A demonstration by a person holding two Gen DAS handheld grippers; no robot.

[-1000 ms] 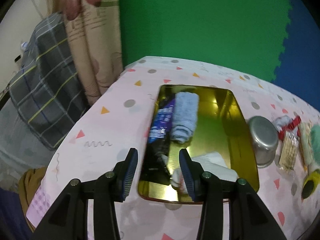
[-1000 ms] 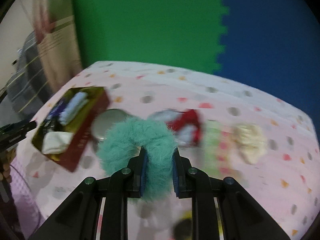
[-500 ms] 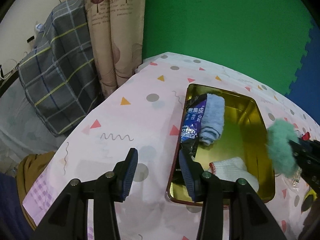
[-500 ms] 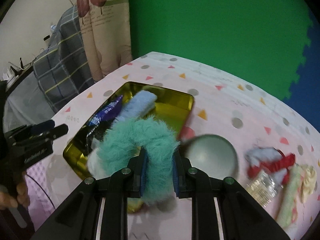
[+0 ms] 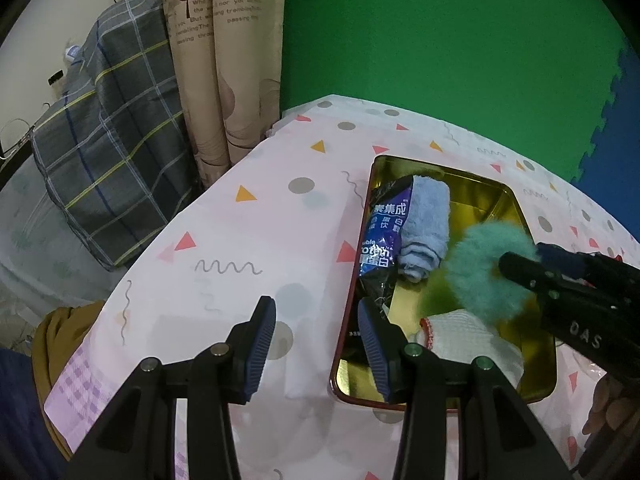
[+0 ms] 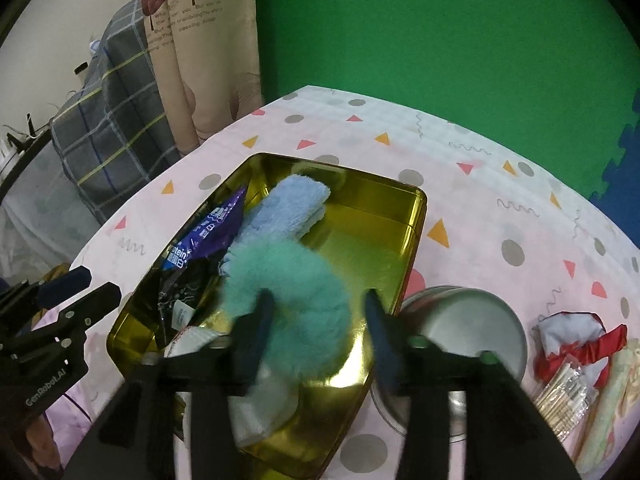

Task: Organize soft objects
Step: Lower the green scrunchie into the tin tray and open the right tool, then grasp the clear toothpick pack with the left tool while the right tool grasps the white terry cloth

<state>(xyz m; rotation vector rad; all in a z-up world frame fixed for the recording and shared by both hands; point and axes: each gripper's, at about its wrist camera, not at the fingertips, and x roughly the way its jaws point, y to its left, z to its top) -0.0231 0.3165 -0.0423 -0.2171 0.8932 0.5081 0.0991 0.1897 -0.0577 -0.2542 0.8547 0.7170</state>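
A: Largest first: the pink-clothed surface (image 5: 248, 248) with coloured dots and triangles, then the gold rectangular metal tin (image 6: 414, 220) on it. What does the right view add?

B: A round silver metal bowl (image 6: 468, 320) just beside the tin, and a red-and-white cloth bundle (image 6: 576, 336) further right; the left view shows neither.

A: And the fluffy teal ring-shaped scrunchie (image 6: 288, 280)?

B: Over the tin's inside, between the right tongs (image 6: 316, 316), whose jaws are opening; the far pad stands clear of the fluff.

A: The left tongs (image 5: 316, 332) stand spread and empty, straddling the tin's near rim. Inside lie a rolled light-blue towel (image 5: 426, 224) and a purple foil packet (image 5: 382, 236).
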